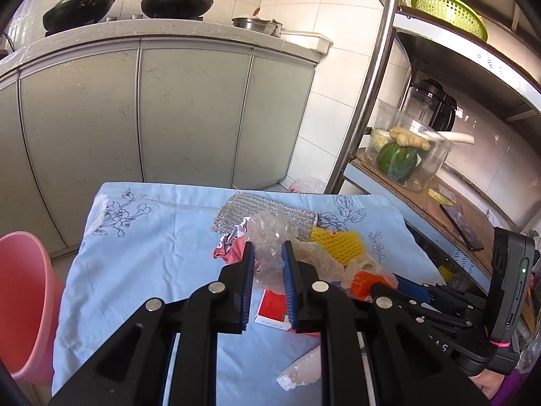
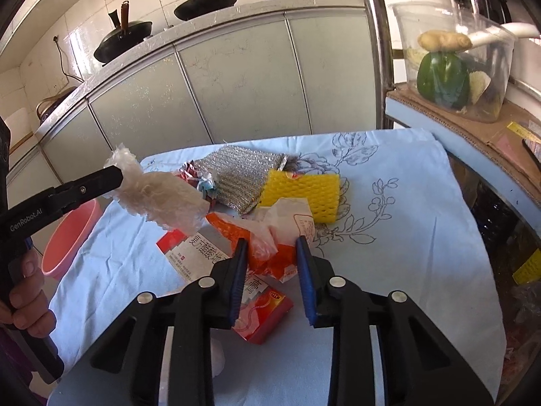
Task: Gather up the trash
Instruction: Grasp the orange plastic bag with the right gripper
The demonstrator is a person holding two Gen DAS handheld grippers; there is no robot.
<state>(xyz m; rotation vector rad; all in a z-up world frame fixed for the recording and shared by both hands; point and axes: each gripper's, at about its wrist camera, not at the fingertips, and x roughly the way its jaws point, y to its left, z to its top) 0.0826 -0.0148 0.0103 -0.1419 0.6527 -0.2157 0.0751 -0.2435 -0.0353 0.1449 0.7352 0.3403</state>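
Pale blue cloth printed with line-drawn flowers covers the work surface in a small tiled kitchen. Nearest the right wrist camera, the right gripper points down at the heap of trash, its blue-padded fingers on either side of a crumpled orange wrapper; whether the pads actually press on it I cannot tell. Under that wrapper lies a red and white medicine box, flat on the cloth. Just beyond sits a yellow foam net sleeve, and behind it a silver scouring cloth with a crumpled foil wrapper at its left edge.

To the left, the left gripper is raised above the cloth, its fingers pinching a wad of clear crinkled plastic, which hangs free of the cloth in the right wrist view. A hand grips its handle. Another scrap of clear plastic lies on the cloth close to the left camera.

Off the left edge of the cloth, lower down, stands a pink bucket. Farther back run grey cabinet doors under a counter carrying two black woks. On the right, a metal rack holds a clear tub with a green pepper and ginger.
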